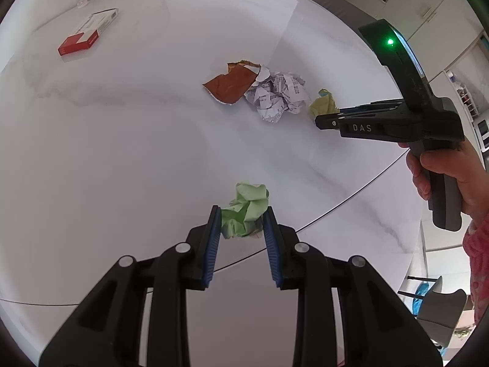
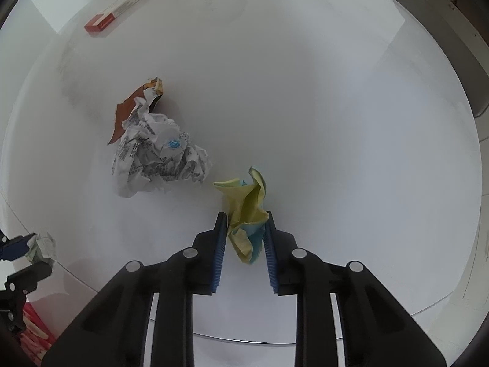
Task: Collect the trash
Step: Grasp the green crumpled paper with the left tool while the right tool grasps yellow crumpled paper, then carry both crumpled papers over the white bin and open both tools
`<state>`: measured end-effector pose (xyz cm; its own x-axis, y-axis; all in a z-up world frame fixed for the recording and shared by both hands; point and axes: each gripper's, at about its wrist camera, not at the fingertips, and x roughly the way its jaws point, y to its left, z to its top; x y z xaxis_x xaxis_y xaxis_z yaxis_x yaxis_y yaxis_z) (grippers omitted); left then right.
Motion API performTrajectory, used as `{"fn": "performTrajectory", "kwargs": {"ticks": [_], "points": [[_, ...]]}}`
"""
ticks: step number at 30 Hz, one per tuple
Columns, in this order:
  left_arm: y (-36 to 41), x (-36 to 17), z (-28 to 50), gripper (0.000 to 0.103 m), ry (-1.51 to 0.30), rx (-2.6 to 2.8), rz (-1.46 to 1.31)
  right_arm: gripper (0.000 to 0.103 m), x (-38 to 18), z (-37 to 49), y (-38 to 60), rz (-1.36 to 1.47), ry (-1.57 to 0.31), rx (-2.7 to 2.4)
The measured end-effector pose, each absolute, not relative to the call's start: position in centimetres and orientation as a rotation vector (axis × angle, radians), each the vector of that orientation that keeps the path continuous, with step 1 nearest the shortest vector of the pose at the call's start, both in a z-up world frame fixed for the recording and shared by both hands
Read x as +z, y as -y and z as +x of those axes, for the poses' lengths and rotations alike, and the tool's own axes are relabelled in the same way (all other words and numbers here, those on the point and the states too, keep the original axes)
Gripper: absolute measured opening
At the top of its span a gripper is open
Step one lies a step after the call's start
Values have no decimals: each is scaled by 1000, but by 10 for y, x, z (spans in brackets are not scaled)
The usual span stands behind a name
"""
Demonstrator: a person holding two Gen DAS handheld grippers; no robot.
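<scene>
My left gripper [image 1: 242, 217] is shut on a crumpled green paper [image 1: 247, 211] above the white table's near edge. My right gripper [image 2: 246, 220] is shut on a crumpled yellow and blue paper [image 2: 248, 206]; from the left wrist view that gripper [image 1: 325, 121] sits at the right with the yellow paper [image 1: 323, 104] at its tip. A crumpled printed white paper [image 1: 276, 94] [image 2: 159, 156] lies mid-table, touching a torn brown wrapper [image 1: 230, 84] [image 2: 128, 110]. In the right wrist view the left gripper [image 2: 27, 253] with its paper [image 2: 42, 246] shows at the lower left.
A red and white box [image 1: 88, 32] [image 2: 117, 9] lies at the far left of the round white table [image 1: 122, 140]. A small white jar [image 1: 82, 0] stands at the far edge. A grey chair back [image 2: 443, 36] is beyond the table on the right.
</scene>
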<state>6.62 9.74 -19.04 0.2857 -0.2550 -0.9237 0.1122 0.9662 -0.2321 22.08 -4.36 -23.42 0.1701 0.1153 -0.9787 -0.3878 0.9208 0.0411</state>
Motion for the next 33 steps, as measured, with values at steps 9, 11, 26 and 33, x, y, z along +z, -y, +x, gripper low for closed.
{"fn": "performTrajectory", "kwargs": {"ticks": [9, 11, 26, 33], "points": [[-85, -182, 59, 28, -1233, -288, -60, 24, -204, 175, 82, 21, -1262, 303], [-76, -176, 53, 28, -1222, -313, -32, 24, -193, 145, 96, 79, -1223, 282], [88, -155, -66, 28, -1226, -753, 224, 24, -226, -161, 261, 435, -1276, -163], [140, -152, -103, 28, -1218, -822, 343, 24, -333, -192, 300, 601, -1403, -252]]}}
